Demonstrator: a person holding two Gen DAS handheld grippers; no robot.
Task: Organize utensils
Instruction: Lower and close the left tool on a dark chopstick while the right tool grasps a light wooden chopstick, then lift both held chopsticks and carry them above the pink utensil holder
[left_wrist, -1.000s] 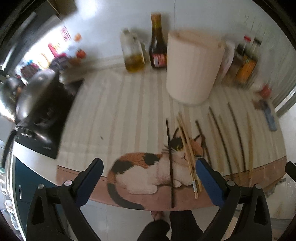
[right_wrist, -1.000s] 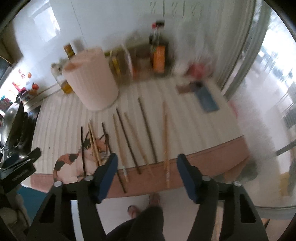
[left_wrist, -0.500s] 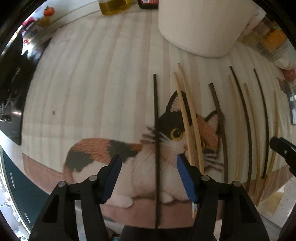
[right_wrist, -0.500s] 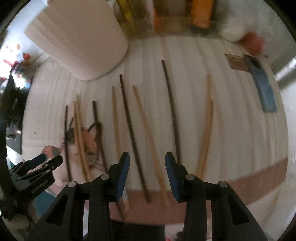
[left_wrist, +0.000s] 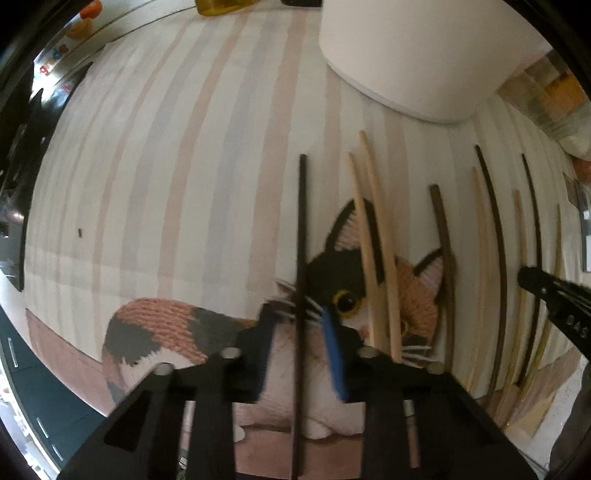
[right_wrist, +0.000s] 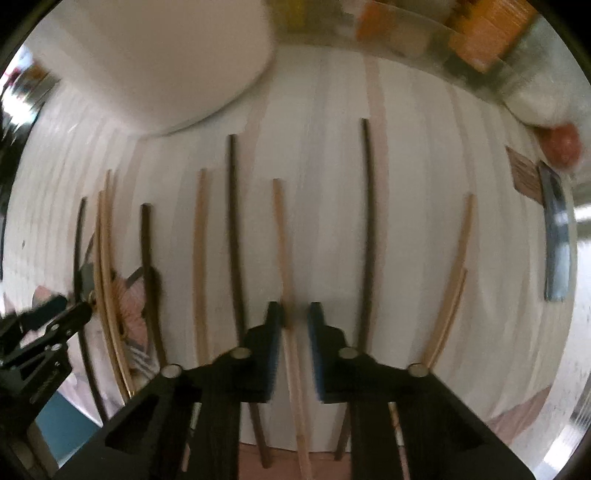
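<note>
With jaws narrowed but not yet closed, the left gripper (left_wrist: 301, 328) straddles a black chopstick (left_wrist: 302, 229) and the right gripper (right_wrist: 295, 325) a pale chopstick (right_wrist: 282, 236) on the mat (left_wrist: 166, 166), so off-centre closing could roll either stick away

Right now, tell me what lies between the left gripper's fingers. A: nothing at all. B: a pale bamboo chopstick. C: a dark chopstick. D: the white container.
C: in the left wrist view the left gripper straddles a dark chopstick lying on the cat mat, its blue pads not yet touching it.
</note>
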